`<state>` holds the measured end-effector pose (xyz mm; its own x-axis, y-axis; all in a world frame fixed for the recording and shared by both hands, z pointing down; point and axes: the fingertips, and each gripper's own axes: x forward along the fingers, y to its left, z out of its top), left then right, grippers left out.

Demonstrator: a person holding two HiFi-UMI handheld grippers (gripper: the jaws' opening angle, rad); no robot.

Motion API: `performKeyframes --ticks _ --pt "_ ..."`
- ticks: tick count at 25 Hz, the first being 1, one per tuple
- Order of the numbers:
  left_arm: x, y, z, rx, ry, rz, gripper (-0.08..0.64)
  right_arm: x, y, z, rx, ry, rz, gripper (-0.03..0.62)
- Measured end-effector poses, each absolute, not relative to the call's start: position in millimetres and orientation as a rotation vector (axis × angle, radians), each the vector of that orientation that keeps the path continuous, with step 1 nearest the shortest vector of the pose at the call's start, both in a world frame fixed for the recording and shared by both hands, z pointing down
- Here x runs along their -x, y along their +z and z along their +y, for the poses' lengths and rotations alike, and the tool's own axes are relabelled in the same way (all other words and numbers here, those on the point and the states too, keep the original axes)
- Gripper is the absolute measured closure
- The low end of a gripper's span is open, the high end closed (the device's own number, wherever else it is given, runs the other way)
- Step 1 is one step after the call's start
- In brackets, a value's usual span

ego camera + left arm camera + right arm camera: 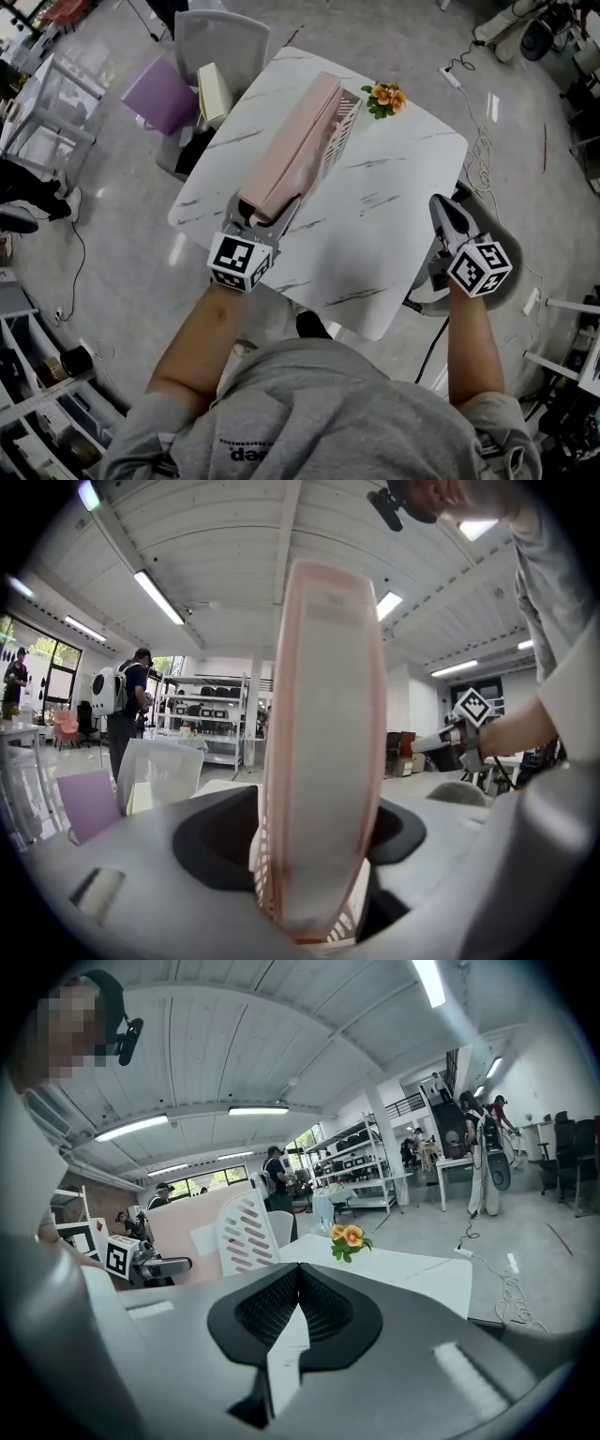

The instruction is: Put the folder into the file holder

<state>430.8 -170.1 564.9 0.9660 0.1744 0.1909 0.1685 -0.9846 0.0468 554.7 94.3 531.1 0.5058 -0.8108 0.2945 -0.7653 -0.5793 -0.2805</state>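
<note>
Pretty sure the pink folder [292, 145] is sitting in the white slotted file holder [345, 127] now. It stands on edge and runs lengthwise down the middle of the marble tabletop [375, 234]. The left tongs [267, 214] are at its near end, spread wide with the folder's edge between them. They're not pinching it as far as I can see, since the left gripper view shows a gap on each side. The right tongs [448, 220] are closed together on nothing, parked at the tabletop's right edge, well apart from the holder.

My read is that this is the letting-go bit and the placing is basically done. The next move just needs the left tongs backed straight out toward the person without snagging the folder. The holder looks light, so it could slide or get dragged along.

The tabletop is otherwise bare except a little bunch of orange flowers [386, 97] at the far corner. The room's a big workshop with a grey floor and a white chair [220, 42] behind the tabletop. Cables [480, 141] trail off to the right, and there's shelving [202, 726] and a few people further back.
</note>
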Motion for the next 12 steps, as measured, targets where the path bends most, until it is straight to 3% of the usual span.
performKeyframes --ticks 12 --pt "-384 543 -179 -3.015 0.272 0.249 0.207 -543 515 50 2.565 -0.574 1.538 0.588"
